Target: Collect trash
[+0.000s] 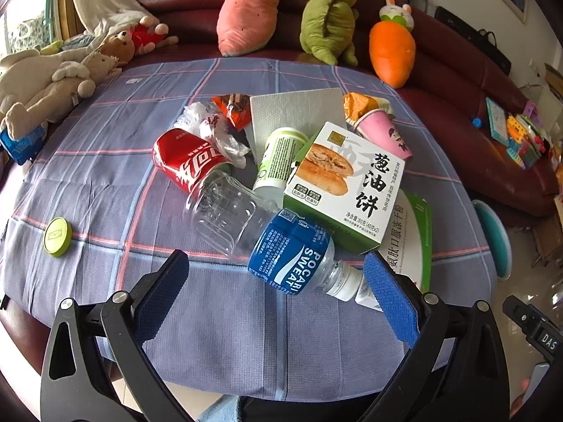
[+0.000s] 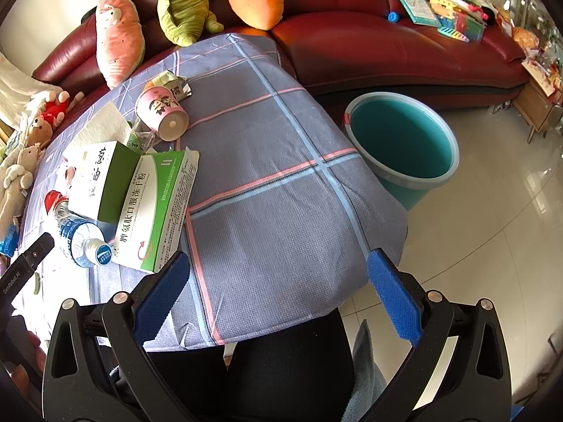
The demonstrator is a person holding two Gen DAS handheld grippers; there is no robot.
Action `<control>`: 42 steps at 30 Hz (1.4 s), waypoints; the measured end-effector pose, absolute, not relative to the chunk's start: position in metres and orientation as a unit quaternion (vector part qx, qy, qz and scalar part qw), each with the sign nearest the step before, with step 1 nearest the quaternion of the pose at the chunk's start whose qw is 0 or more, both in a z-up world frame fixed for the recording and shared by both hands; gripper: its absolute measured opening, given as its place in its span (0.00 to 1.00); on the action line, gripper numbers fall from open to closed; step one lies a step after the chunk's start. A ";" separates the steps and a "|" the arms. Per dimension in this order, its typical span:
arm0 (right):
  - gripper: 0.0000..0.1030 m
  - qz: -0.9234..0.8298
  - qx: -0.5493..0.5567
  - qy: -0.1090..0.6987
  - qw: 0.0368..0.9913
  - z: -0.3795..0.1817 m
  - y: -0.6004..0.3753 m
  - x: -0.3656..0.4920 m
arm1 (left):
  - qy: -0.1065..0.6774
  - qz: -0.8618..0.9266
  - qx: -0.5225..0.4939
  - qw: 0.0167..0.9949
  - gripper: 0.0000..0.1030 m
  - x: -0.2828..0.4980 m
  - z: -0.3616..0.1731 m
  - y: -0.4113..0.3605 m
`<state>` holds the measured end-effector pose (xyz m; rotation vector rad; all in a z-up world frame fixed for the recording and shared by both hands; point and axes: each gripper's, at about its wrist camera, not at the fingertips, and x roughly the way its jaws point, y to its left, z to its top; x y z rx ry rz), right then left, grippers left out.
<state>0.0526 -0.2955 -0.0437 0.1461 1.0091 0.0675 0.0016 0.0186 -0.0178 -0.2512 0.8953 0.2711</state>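
While both claws hang wide open holding nothing, the left claw (image 1: 276, 292) has the clear bottle (image 1: 267, 235) lying just past its tips, with the food box (image 1: 346, 184) and red can (image 1: 186, 161) further out. Only the right claw (image 2: 278, 288) sees the teal bucket (image 2: 404, 176), off beyond its right finger.

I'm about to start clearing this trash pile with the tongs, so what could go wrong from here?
1. The bottle lies on its side, round and smooth; it could roll or slip from the open left tongs.
2. The pancake box leans on the bottle and a cup, so lifting the bottle may topple it.
3. The bucket sits on the floor past the table edge; a loose drop could miss.
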 end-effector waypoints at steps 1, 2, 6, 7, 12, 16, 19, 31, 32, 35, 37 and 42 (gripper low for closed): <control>0.94 0.034 0.071 0.474 0.877 -0.043 -0.295 0.053 | 0.433 0.131 -0.122 0.884 0.96 0.002 -0.019 0.019; 0.94 0.034 0.071 0.476 0.876 -0.045 -0.295 0.053 | 0.436 0.131 -0.125 0.882 0.96 0.003 -0.022 0.020; 0.94 0.035 0.070 0.486 0.871 -0.051 -0.293 0.056 | 0.449 0.131 -0.134 0.874 0.96 0.006 -0.031 0.025; 0.94 0.035 0.069 0.487 0.870 -0.053 -0.293 0.056 | 0.453 0.131 -0.136 0.871 0.96 0.008 -0.034 0.026; 0.94 0.038 0.070 0.496 0.865 -0.060 -0.289 0.061 | 0.473 0.135 -0.148 0.858 0.96 0.016 -0.049 0.033; 0.94 0.041 0.061 0.501 0.862 -0.064 -0.284 0.067 | 0.485 0.136 -0.152 0.850 0.96 0.023 -0.058 0.037; 0.94 0.045 0.060 0.521 0.850 -0.069 -0.279 0.071 | 0.491 0.132 -0.152 0.848 0.96 0.030 -0.062 0.036; 0.94 0.065 0.043 0.540 0.838 -0.070 -0.257 0.099 | 0.485 0.150 -0.136 0.851 0.96 0.056 -0.056 0.026; 0.94 0.067 0.041 0.543 0.836 -0.070 -0.253 0.103 | 0.490 0.154 -0.129 0.848 0.96 0.058 -0.059 0.027; 0.94 0.080 0.033 0.551 0.830 -0.068 -0.239 0.110 | 0.496 0.147 -0.136 0.845 0.96 0.054 -0.066 0.037; 0.94 0.089 0.018 0.553 0.828 -0.068 -0.226 0.114 | 0.498 0.145 -0.143 0.843 0.96 0.046 -0.070 0.047; 0.94 0.128 -0.012 0.570 0.812 -0.074 -0.180 0.124 | 0.509 0.132 -0.157 0.836 0.96 0.033 -0.077 0.073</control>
